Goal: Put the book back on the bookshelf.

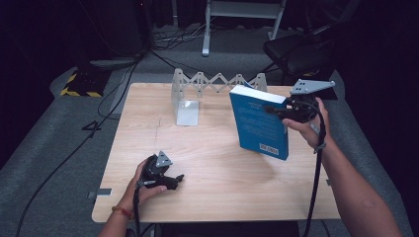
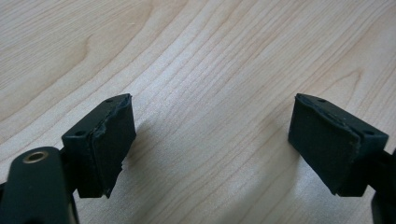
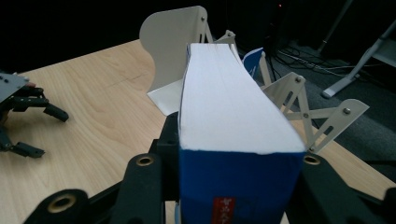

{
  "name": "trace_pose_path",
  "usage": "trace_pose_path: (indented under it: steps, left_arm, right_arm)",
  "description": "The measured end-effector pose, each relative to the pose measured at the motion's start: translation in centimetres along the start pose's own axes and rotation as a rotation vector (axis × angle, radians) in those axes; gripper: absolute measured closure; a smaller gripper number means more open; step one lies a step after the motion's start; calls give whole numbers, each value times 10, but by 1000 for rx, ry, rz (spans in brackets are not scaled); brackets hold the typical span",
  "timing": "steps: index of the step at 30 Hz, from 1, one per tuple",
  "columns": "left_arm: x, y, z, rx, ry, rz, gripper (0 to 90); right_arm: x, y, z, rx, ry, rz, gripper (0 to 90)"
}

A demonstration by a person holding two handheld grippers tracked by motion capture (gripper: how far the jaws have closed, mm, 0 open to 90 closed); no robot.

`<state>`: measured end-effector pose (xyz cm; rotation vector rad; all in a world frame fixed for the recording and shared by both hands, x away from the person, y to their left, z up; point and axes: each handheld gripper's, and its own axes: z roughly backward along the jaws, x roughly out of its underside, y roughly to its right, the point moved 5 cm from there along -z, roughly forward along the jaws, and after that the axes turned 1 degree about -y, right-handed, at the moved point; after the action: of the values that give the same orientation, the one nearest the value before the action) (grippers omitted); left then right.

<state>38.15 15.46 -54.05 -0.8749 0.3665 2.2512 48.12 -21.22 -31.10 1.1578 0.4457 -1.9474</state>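
A thick blue book [image 1: 259, 123] hangs tilted above the right half of the wooden table [image 1: 222, 192], its back cover facing me. My right gripper [image 1: 282, 111] is shut on its spine edge. In the right gripper view the book's white page block [image 3: 224, 107] runs away from me between the two black jaws. My left gripper [image 1: 176, 180] lies low near the table's front left, held in a hand. Its pads [image 2: 109, 144] stand wide apart over bare wood with nothing between them. That gripper [image 3: 28, 119] is also at the left of the right gripper view.
A white expanding book rack [image 1: 217, 84] stands at the table's back edge, with an upright end plate [image 3: 173, 42] just beyond the book. Behind the table are a dark chair [image 1: 296, 49], floor cables [image 1: 123, 84] and a white frame leg [image 1: 206, 29].
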Motion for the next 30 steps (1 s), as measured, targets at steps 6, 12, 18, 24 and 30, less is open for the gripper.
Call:
trace_pose_path:
  steps: [6,12,18,24,30]
  left_arm:
    - [0,1,1,-8,-6,3,152]
    - [0,1,1,-9,-5,4,151]
    - [0,1,0,-9,-3,4,150]
    - [0,1,1,-7,-6,3,151]
    - [0,1,1,-4,-6,-3,151]
  right_arm:
    - [-9,19,0,74,8,-28,614]
    - [-15,39,-2,142,-2,-60,614]
    - [-22,49,-5,175,5,-86,614]
    - [-34,56,-18,191,-4,-101,613]
    - [-44,64,-30,206,6,-121,613]
